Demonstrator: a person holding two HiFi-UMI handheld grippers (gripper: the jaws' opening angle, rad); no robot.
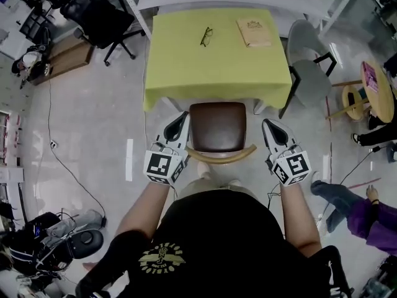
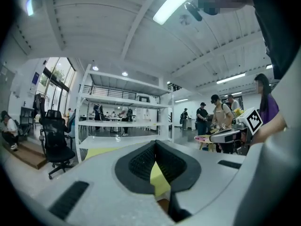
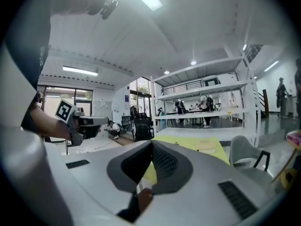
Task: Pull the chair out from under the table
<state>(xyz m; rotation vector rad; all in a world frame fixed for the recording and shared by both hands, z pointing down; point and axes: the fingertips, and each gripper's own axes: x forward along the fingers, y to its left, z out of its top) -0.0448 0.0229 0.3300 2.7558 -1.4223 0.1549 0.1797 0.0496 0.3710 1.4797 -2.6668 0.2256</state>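
Observation:
A chair with a brown seat point(image 1: 217, 126) and a curved wooden backrest point(image 1: 221, 158) stands in front of me. The seat's far edge meets the near edge of the table under a yellow cloth point(image 1: 186, 61). My left gripper point(image 1: 181, 117) hangs shut just left of the seat, and my right gripper point(image 1: 267, 124) is shut just right of it. Neither touches the chair. In the left gripper view the gripper point(image 2: 155, 147) has its jaws together with nothing between them. The right gripper point(image 3: 151, 146) looks the same in its own view, with the yellow table point(image 3: 188, 142) beyond it.
Glasses point(image 1: 206, 36) and a tan book point(image 1: 253, 31) lie on the cloth. A grey chair point(image 1: 307, 67) stands right of the table and a black office chair point(image 1: 99, 14) at the far left. White shelving is behind. A small round table point(image 1: 378, 89) and a person's legs point(image 1: 347, 197) are at right.

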